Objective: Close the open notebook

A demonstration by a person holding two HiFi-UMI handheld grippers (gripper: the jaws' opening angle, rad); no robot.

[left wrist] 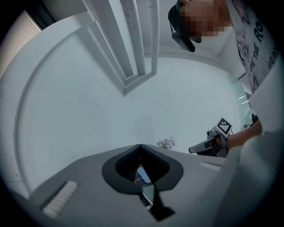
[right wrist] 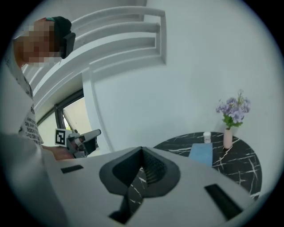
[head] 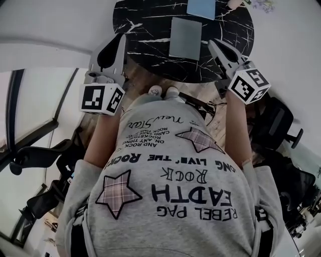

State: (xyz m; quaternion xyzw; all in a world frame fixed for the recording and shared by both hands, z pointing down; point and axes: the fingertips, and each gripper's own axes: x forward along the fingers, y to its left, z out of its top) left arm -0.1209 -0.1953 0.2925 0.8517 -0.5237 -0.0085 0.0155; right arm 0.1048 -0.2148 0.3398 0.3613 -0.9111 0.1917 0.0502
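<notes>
Head view looking down: the grey notebook (head: 185, 37) is lying flat and closed, cover up, around the middle of the round black marble worktop (head: 145, 30). Nothing's touching it. Just past it, toward the far edge, there's a blue book (head: 200, 7), also flat.

Left tongs (head: 122, 37) are over the left edge of the worktop and right tongs (head: 213, 44) are over the right side near the front edge. So the notebook sits between them with clear space on both sides. Both are held up above the surface, pointing roughly level across it.

Left gripper view shows that pair clenched, tips meeting, nothing caught in them. Right gripper view, same deal: pinched all the way together and empty. That view also catches a slim pink vase (right wrist: 227, 138) with purple flowers (right wrist: 233, 108) at the far edge, a small white jar (right wrist: 207, 137) just beside it, and the blue book in front of those two.

Person's in a grey sweatshirt (head: 175, 201) with star patches.
</notes>
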